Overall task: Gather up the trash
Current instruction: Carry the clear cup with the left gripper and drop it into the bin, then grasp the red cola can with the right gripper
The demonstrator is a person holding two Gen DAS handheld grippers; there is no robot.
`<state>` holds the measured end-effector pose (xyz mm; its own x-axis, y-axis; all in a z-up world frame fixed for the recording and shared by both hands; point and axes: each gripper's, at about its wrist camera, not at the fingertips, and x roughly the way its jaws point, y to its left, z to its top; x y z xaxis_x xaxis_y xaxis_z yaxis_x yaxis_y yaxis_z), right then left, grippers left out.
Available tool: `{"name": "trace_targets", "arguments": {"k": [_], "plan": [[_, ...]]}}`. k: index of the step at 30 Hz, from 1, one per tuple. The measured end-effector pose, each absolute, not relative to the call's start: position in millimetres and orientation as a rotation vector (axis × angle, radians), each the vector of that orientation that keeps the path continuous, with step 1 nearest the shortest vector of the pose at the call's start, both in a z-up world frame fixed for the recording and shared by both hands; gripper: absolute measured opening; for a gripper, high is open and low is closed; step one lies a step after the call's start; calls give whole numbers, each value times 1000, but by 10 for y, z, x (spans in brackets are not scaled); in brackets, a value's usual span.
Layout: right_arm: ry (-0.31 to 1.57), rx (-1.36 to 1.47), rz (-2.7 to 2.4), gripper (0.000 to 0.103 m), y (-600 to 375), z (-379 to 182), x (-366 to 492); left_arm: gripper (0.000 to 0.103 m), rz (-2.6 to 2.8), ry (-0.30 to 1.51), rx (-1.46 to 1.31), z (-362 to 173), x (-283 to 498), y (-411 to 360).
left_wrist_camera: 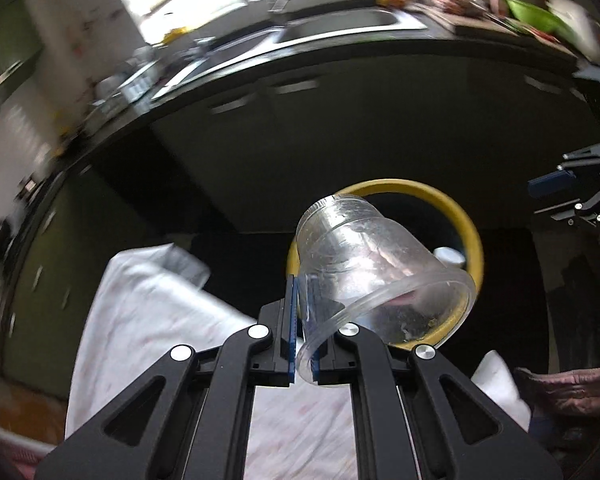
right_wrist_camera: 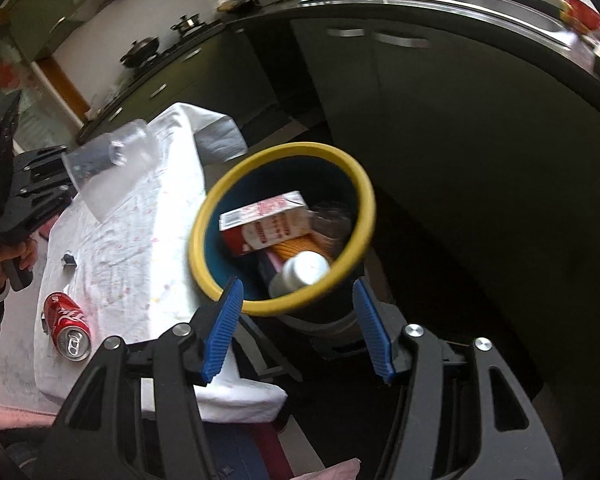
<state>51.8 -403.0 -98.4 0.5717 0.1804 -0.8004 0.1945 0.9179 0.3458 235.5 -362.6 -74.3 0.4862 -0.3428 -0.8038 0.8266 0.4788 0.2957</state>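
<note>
My left gripper point(left_wrist_camera: 302, 292) is shut on the rim of a clear plastic cup point(left_wrist_camera: 364, 252), which hangs tilted in front of the yellow-rimmed trash bin point(left_wrist_camera: 473, 224). From the right wrist the same cup point(right_wrist_camera: 108, 160) is over the white-clothed table point(right_wrist_camera: 140, 240), left of the bin point(right_wrist_camera: 204, 216). The bin holds a red-and-white carton point(right_wrist_camera: 264, 224) and a white bottle point(right_wrist_camera: 302, 270). Over the bin's near rim my right gripper point(right_wrist_camera: 298, 286) stands open with nothing between its blue pads. A red soda can point(right_wrist_camera: 66, 326) lies on its side on the cloth.
Dark cabinets and a counter with a sink point(left_wrist_camera: 340, 24) run behind the bin. A small dark clip point(right_wrist_camera: 69, 259) lies on the cloth. A hand point(right_wrist_camera: 4, 260) grips the left tool's handle. The floor right of the bin is dark.
</note>
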Motion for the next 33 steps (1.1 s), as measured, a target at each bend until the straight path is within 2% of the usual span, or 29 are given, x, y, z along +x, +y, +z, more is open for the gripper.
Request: {"name": "trace_targets", "arguments": {"k": [4,6,8,9,10,17,26,31,33], "plan": [[975,451,-17,55,-4118,-1057,478,6,-875,791,783,-966,2351,-4057],[980,460,-16,55,-4136,-1093,491,10,-898,818,791,-1082,2361,-4204],[985,462,-10,56,-4129,-1122,514,24,-896,833,796,-1175,2385,-4311],[987,462,-6,56,-4119,-1130,524,39,-894,831,793,-1194,2392,-4321],[989,461,-3,56,-4107,-1131,537,47,-885,825,788,-1189,2403,-4319],[994,444,18,56,-3999,-1104,598,47,-835,791,682,-756,2452,-3829],[1013,392,87,56,-3700,-1042,713,51,-714,691,436,46,2088,-2513],[1047,289,189,57,-3261,-929,918,63,-616,659,302,268,1766,-1710],[1063,246,248,58,-3027,-892,999,72,-551,651,258,299,1592,-1367]]}}
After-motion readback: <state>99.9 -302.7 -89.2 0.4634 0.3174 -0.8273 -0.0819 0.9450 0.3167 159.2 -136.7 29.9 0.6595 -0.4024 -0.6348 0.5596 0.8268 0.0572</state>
